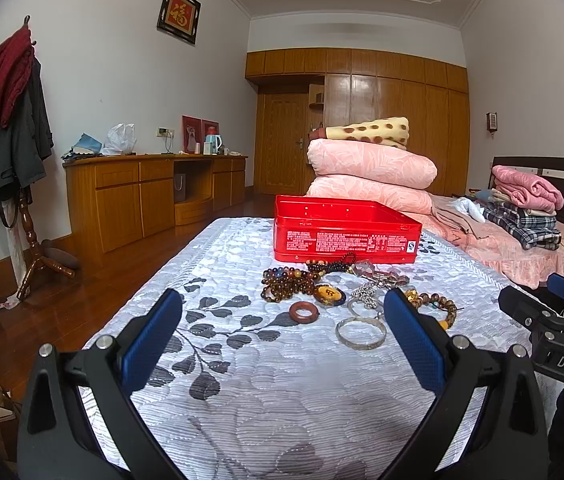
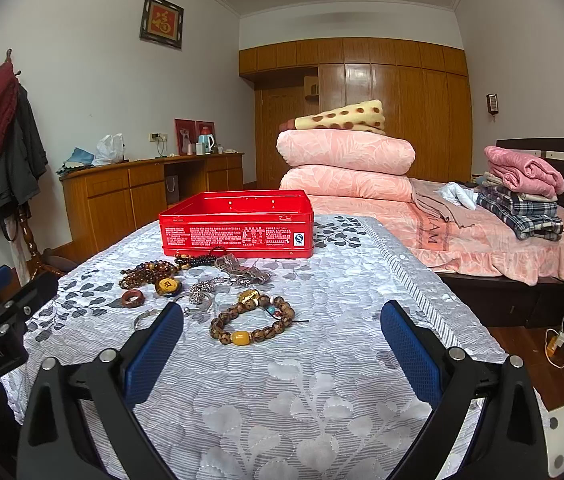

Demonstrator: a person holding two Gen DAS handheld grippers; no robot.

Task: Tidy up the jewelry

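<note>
An open red tin box [image 1: 345, 236] [image 2: 238, 224] stands on a grey leaf-patterned quilt [image 1: 282, 400]. In front of it lies a pile of jewelry: brown bead strands [image 1: 289, 284], a yellow pendant [image 1: 329, 294], a red-brown ring [image 1: 303, 312], a silver bangle [image 1: 361, 333] and a spotted bead bracelet [image 2: 252, 320]. My left gripper [image 1: 282, 320] is open and empty, just short of the ring and bangle. My right gripper [image 2: 282, 332] is open and empty, with the spotted bracelet between its fingertips' line and the box. Each gripper shows at the other view's edge.
Folded pink quilts [image 1: 369, 176] and a spotted blanket are stacked behind the box. A bed with folded clothes [image 2: 521, 200] is at the right. A wooden sideboard [image 1: 154, 192] and a coat stand [image 1: 10, 128] line the left wall.
</note>
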